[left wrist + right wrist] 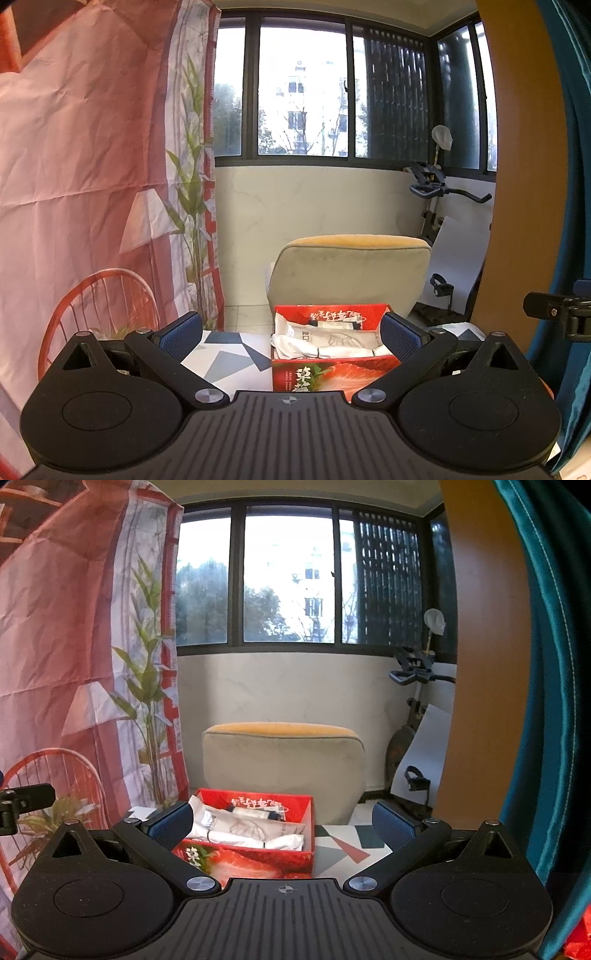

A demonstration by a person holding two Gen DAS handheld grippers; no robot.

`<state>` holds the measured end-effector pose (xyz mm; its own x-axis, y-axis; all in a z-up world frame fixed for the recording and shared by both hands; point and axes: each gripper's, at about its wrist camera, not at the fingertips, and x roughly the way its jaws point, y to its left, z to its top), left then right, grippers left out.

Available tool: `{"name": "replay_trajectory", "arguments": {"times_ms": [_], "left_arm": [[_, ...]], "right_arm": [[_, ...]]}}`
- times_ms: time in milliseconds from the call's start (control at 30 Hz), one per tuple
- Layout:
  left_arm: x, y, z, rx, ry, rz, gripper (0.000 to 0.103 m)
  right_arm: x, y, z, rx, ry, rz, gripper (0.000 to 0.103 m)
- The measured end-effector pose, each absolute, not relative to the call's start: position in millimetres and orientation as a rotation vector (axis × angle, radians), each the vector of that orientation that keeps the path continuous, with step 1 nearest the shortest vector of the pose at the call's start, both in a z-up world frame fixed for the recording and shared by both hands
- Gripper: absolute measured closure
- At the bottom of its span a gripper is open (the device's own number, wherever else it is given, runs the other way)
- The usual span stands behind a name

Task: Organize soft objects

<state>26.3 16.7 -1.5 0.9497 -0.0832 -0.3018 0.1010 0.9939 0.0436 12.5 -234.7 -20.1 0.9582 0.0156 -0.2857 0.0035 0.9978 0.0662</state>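
The left tool (pixel 291 334) is spread wide, and nothing is between its two blue pads (pixel 179 334). The right tool (pixel 282 821) is spread wide too, and it holds nothing.

A red box (pixel 334 373) sits on the surface (pixel 229 360), which has a pattern of blue, grey and white shapes. The box has a strawberry picture on its near side. The box is open at the top. Inside it lie soft white packs (pixel 325 343), folded and piled together. A dark and white pack lies at the far side of the box.

In the left view, the box is between the two pads, closer to the right pad. In the right view, the box (pixel 255 856) is closer to the left pad (pixel 171 825), and the packs (pixel 243 829) fill most of it. The surface (pixel 343 843) shows to the right of the box, with a red shape on it.

A beige chair (pixel 349 271) with a yellow top edge stands just behind the box. A pink curtain (pixel 85 166) with a green plant picture hangs on the left. A big window (pixel 303 88) is far behind the chair. An exercise bike (pixel 439 192) stands at the far right, near a teal curtain (pixel 569 184).

At the right edge of the left view, a bit of the other tool shows.
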Motion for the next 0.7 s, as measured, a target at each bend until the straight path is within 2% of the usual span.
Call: {"name": "replay_trajectory", "arguments": {"times_ms": [700], "left_arm": [[26.9, 18.3, -1.3, 0.054, 0.316, -0.075, 0.000]], "right_arm": [[17.2, -238.3, -24.9, 0.065, 0.309, -0.023, 0.000]]}}
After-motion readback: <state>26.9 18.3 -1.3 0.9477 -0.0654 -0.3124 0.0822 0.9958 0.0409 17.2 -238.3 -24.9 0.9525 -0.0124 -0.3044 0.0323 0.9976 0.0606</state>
